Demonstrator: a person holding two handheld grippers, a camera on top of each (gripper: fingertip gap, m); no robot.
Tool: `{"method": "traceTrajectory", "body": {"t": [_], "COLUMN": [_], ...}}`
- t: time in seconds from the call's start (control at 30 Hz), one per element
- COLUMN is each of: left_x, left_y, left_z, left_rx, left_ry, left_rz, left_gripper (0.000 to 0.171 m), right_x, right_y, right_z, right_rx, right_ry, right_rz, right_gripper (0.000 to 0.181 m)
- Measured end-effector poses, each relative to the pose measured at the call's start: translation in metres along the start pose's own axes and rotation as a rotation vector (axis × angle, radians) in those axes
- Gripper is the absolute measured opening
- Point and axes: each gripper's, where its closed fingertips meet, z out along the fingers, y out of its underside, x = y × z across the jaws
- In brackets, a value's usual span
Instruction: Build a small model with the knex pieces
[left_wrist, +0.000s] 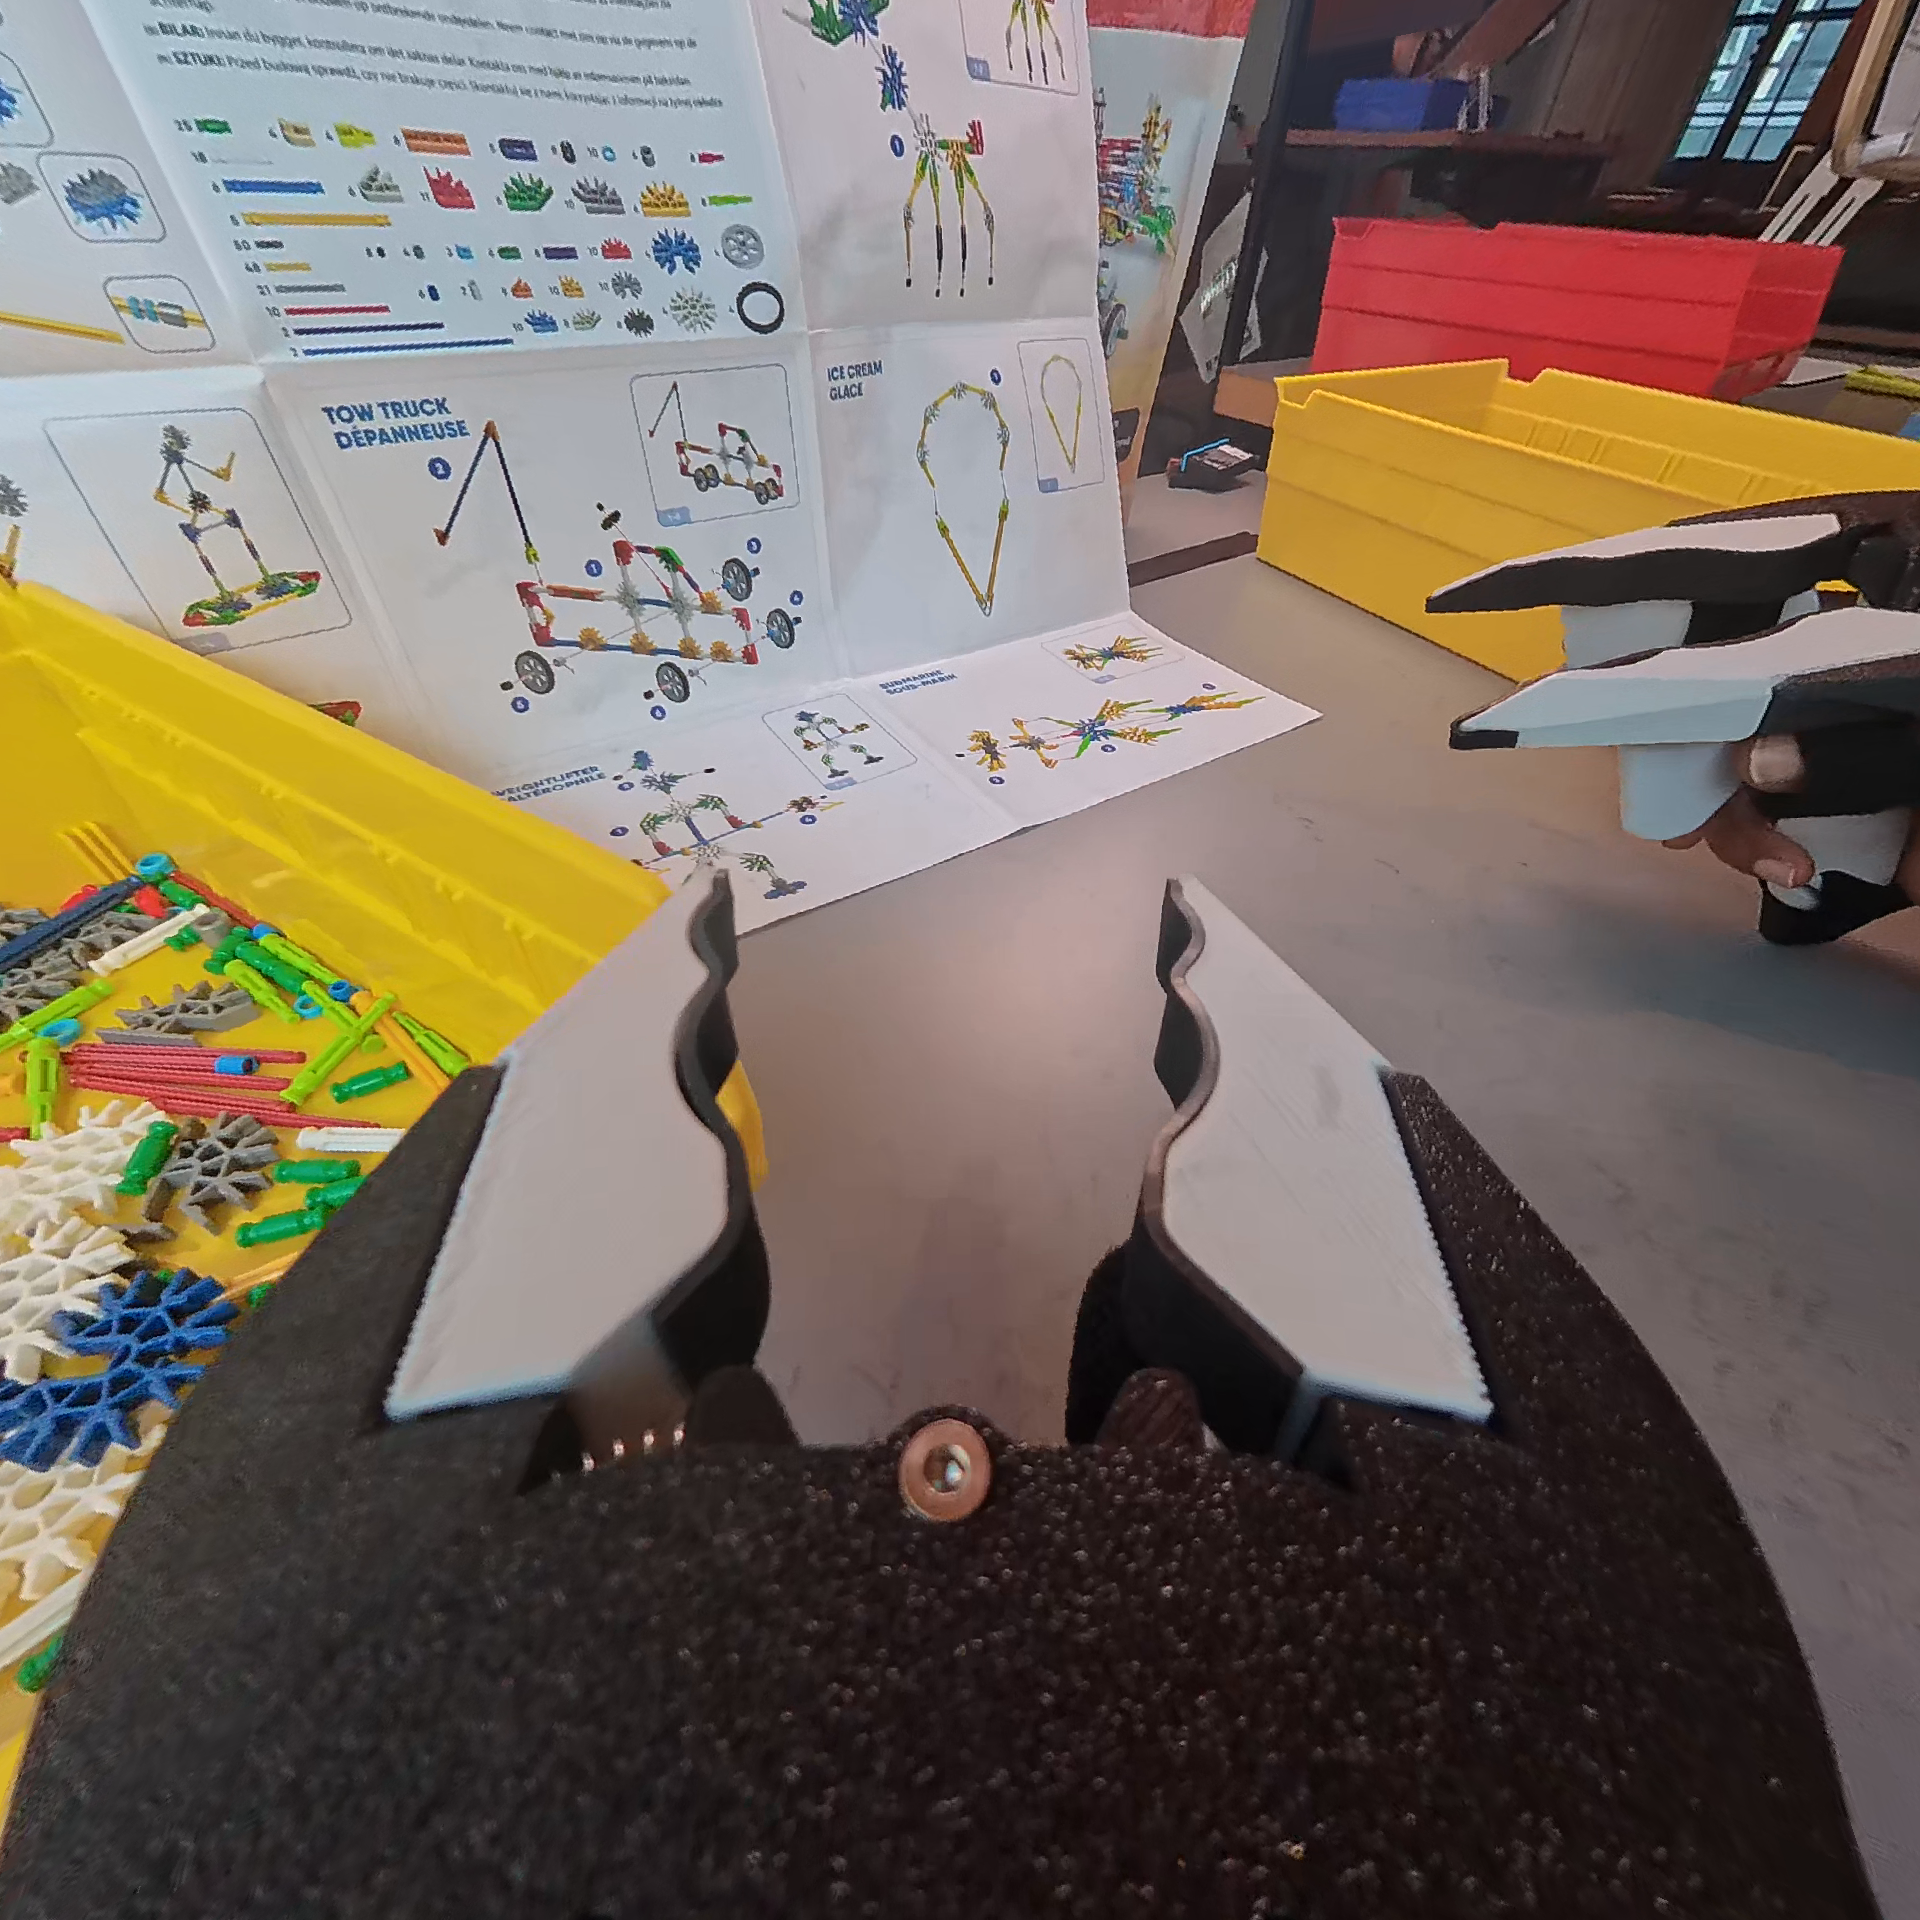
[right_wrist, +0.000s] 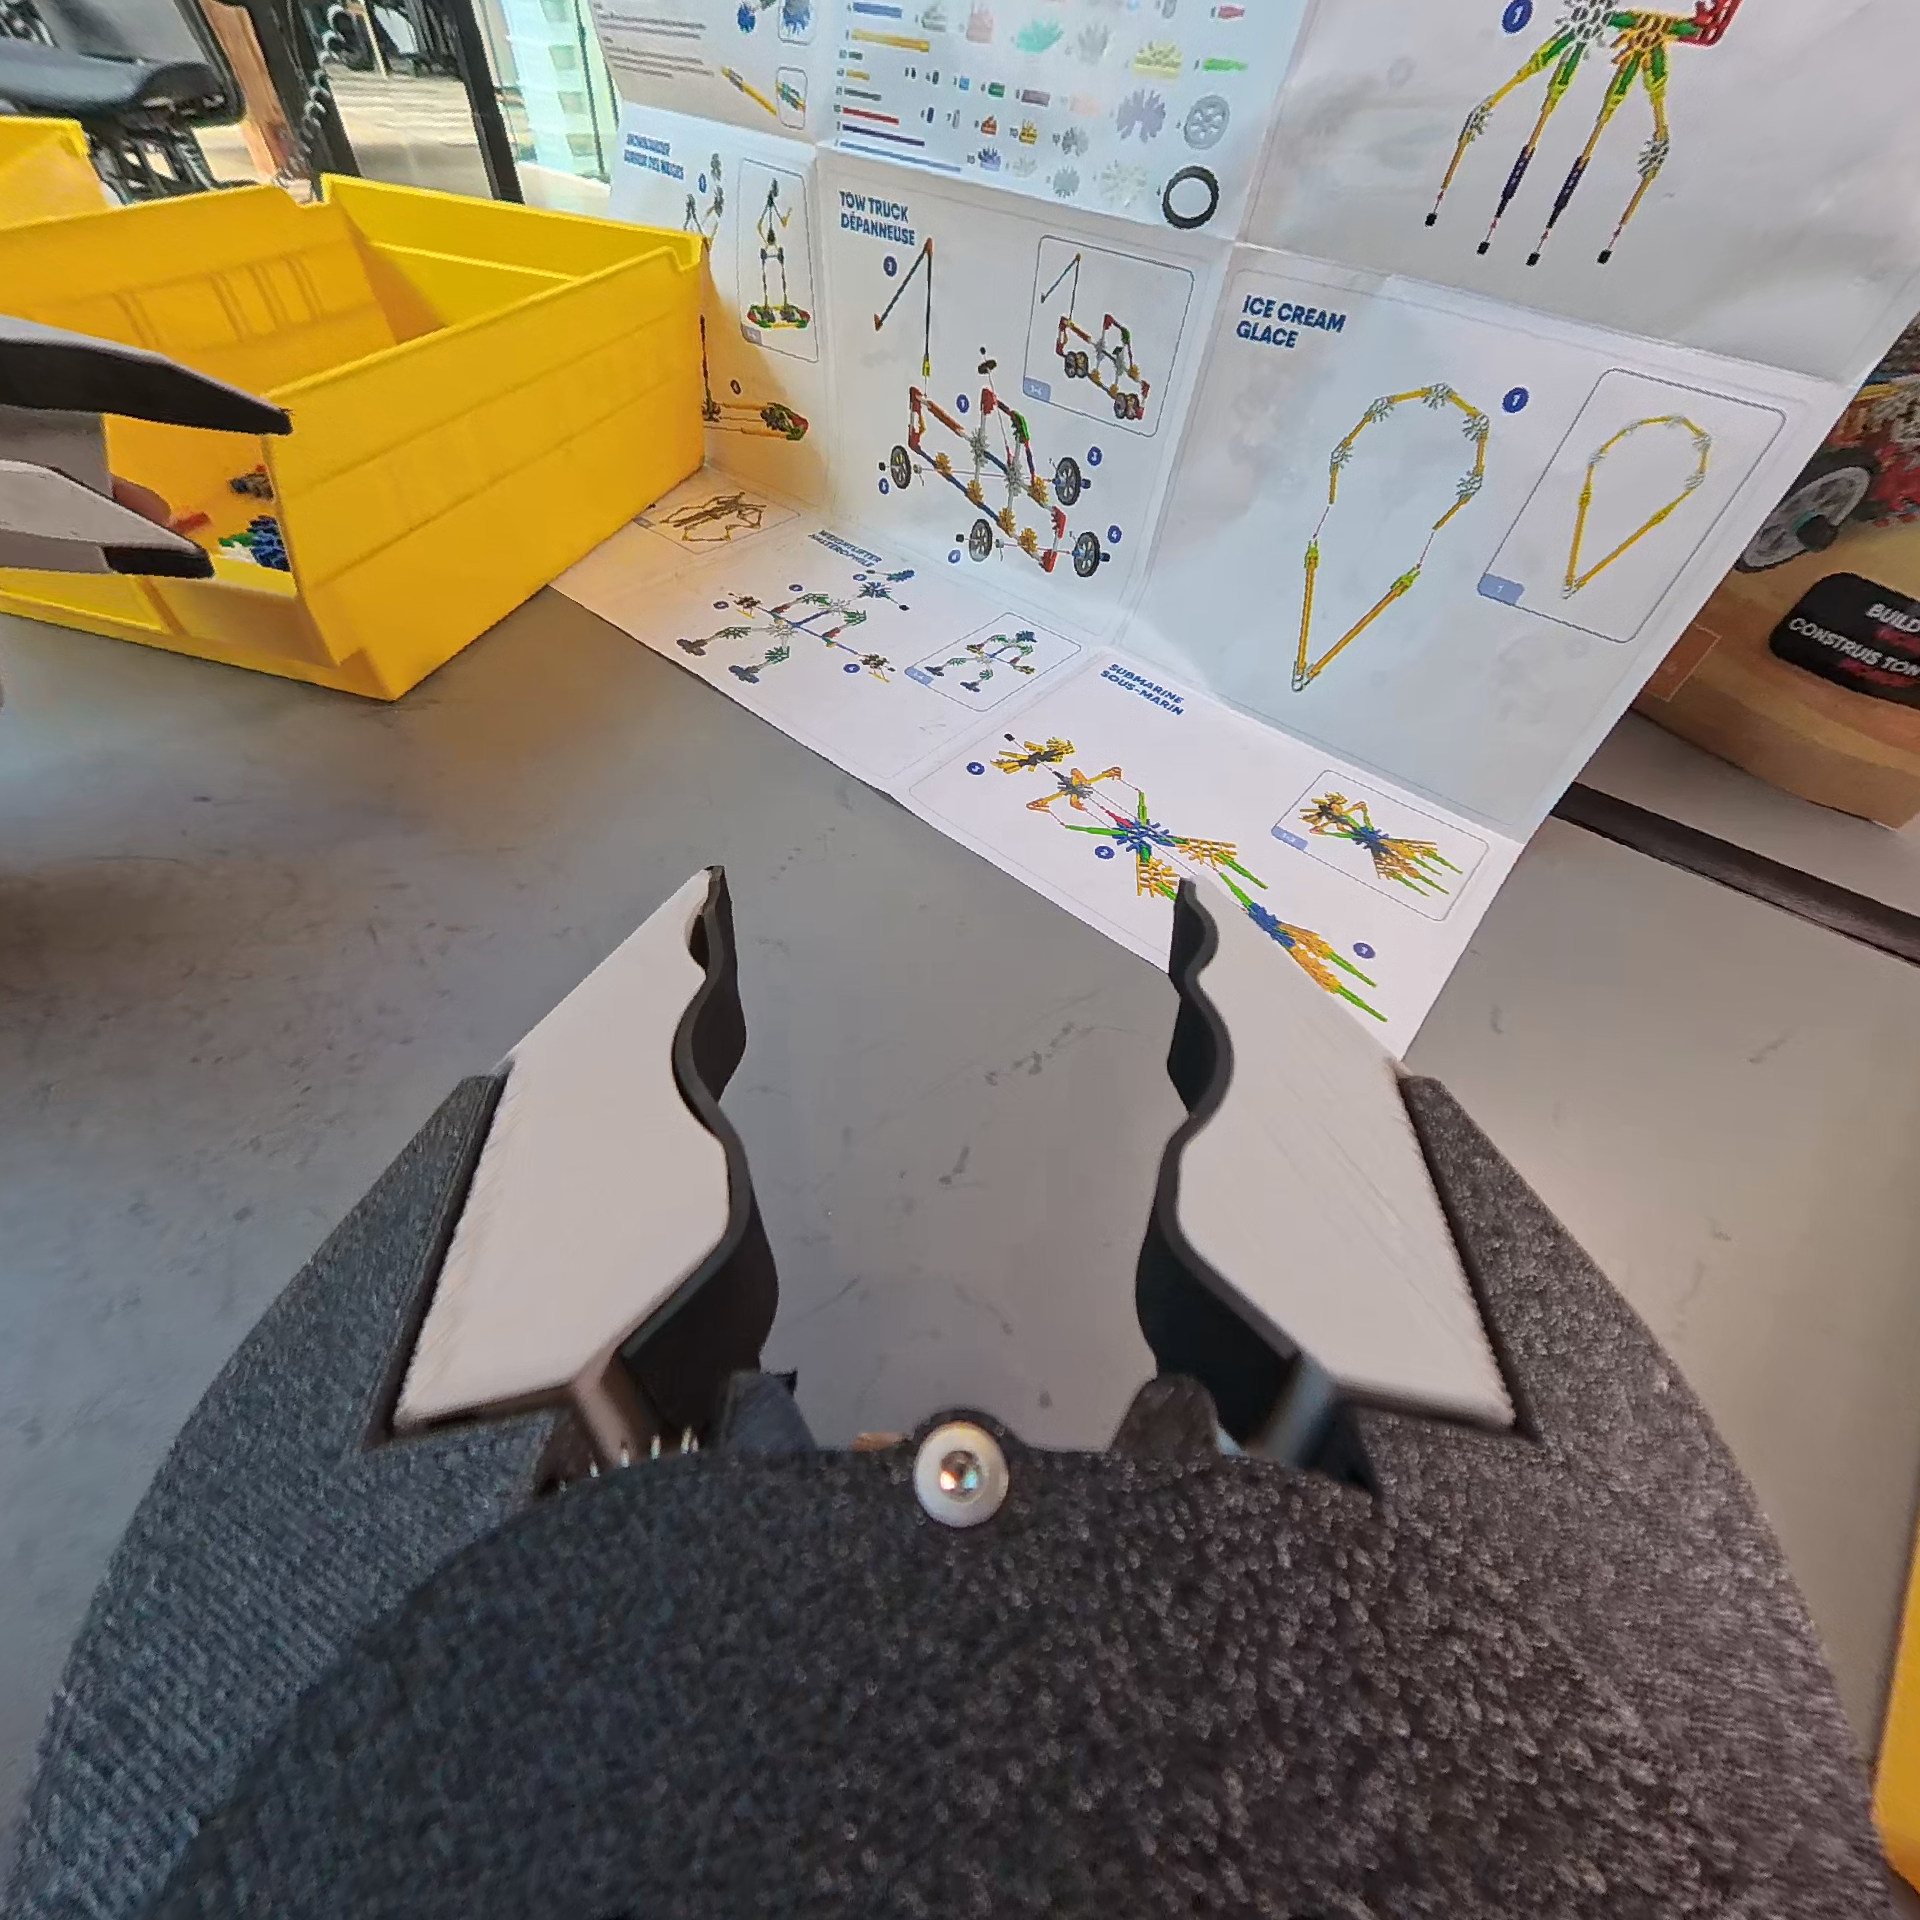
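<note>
Hovering apart, two hand-held grippers (left_wrist: 940, 904) (right_wrist: 945, 899), both agape

I seem to be working in a workshop or maker lab. A scuffed grey tabletop (right_wrist: 312, 935) carries yellow storage bins (right_wrist: 468, 416), one holding loose plastic construction-toy pieces (left_wrist: 187, 1091). A folded instruction sheet (left_wrist: 623, 416) is propped upright, and red bins (left_wrist: 1558, 291) and dark shelving (left_wrist: 1455, 145) stand behind.

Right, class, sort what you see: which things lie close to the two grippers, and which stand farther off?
Close:
left gripper, open, beside the yellow bin of building pieces
right gripper, open, over the grey table before the instruction sheet

Farther off:
second yellow bin
red bin
printed box
</note>
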Motion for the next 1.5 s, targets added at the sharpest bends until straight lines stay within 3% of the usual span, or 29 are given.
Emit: {"method": "traceTrajectory", "body": {"t": [0.3, 0.63, 1.1, 1.5], "left_x": [-0.009, -0.038, -0.017, -0.019], "left_y": [-0.005, -0.017, -0.013, -0.005], "left_z": [-0.003, -0.016, -0.013, -0.008], "left_rx": [0.018, 0.044, 0.012, -0.010], "left_ry": [-0.054, -0.146, -0.090, -0.101], "left_rz": [0.059, 0.015, 0.019, 0.022], "left_gripper": [0.079, 0.080, 0.079, 0.078], "right_x": [0.000, -0.005, -0.003, 0.000], "right_y": [0.000, -0.001, -0.001, -0.001], "right_z": [0.000, 0.000, 0.001, 0.001], "right_rx": [0.004, 0.006, 0.007, 0.006], "right_ry": [0.003, -0.001, 0.008, 0.014], "right_rz": [-0.001, -0.028, -0.027, -0.010], "right_gripper": [0.083, 0.084, 0.084, 0.084]}}
